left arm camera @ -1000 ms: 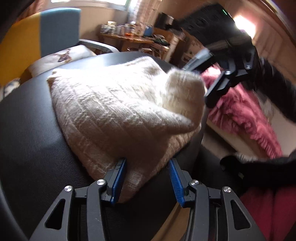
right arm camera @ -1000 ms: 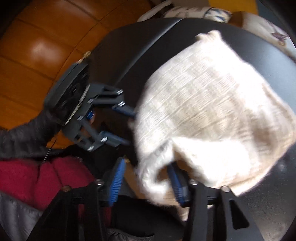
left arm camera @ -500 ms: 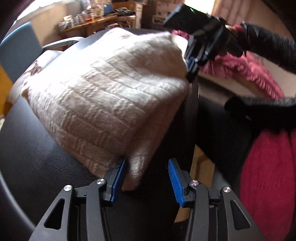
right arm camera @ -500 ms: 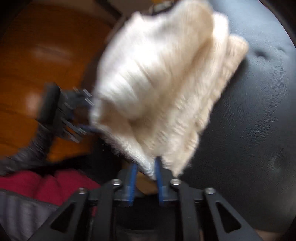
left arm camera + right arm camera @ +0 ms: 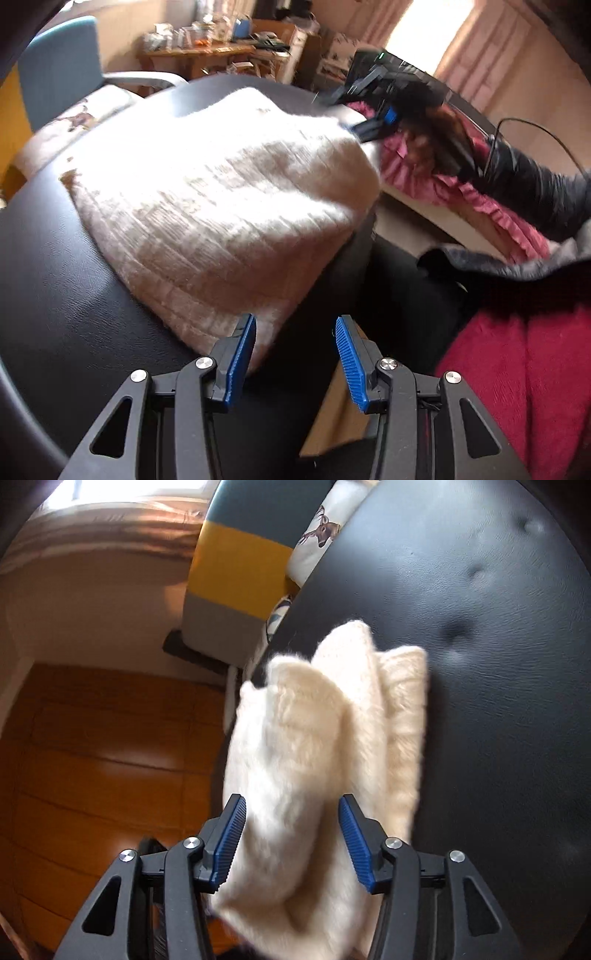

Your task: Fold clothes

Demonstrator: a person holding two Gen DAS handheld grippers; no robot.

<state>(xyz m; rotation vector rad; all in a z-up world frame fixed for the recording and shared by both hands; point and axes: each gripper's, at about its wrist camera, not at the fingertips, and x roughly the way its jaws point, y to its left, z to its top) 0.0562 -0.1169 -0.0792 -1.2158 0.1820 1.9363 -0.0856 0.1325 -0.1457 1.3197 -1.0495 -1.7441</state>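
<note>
Cream knit (image 5: pixel 314 746) lies folded at the black seat's (image 5: pixel 498 664) edge; right gripper (image 5: pixel 291 834) opening around it, left gripper (image 5: pixel 291 354) apart, empty.

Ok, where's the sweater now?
The sweater lies folded on the black seat, its near edge between the opening right gripper pads.

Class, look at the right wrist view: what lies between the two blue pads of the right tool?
In the right wrist view, a folded end of the cream knitted garment lies between the pads of the right tool, whose jaws are opening.
</note>
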